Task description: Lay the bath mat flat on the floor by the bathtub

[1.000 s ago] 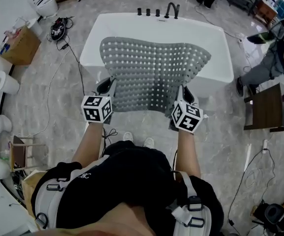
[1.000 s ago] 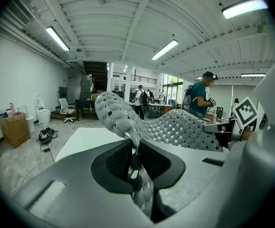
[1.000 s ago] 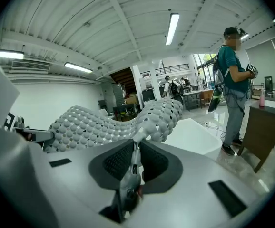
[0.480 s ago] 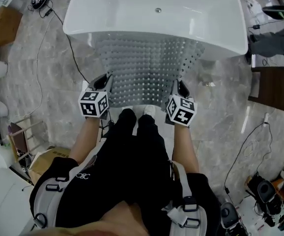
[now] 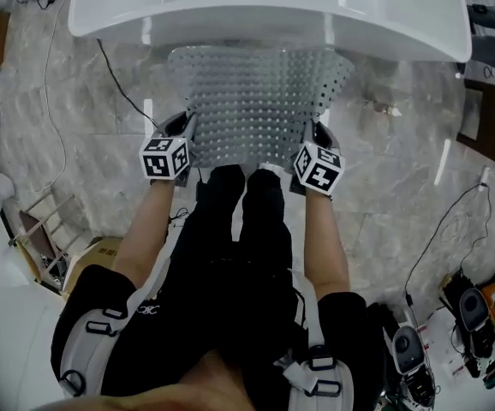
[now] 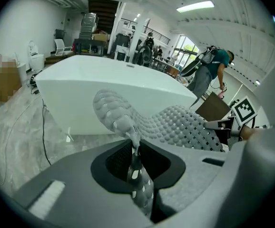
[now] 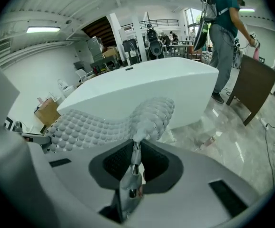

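You hold the gray bath mat (image 5: pixel 252 101) spread between both grippers, above the floor (image 5: pixel 85 101) and just in front of the white bathtub (image 5: pixel 265 7). The fingers of your left gripper (image 6: pixel 134 148) clench its near left corner. Those of your right gripper (image 7: pixel 135 158) clench its near right corner.

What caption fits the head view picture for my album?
Left gripper and right gripper each pinch a corner of the gray bath mat beside the white bathtub.
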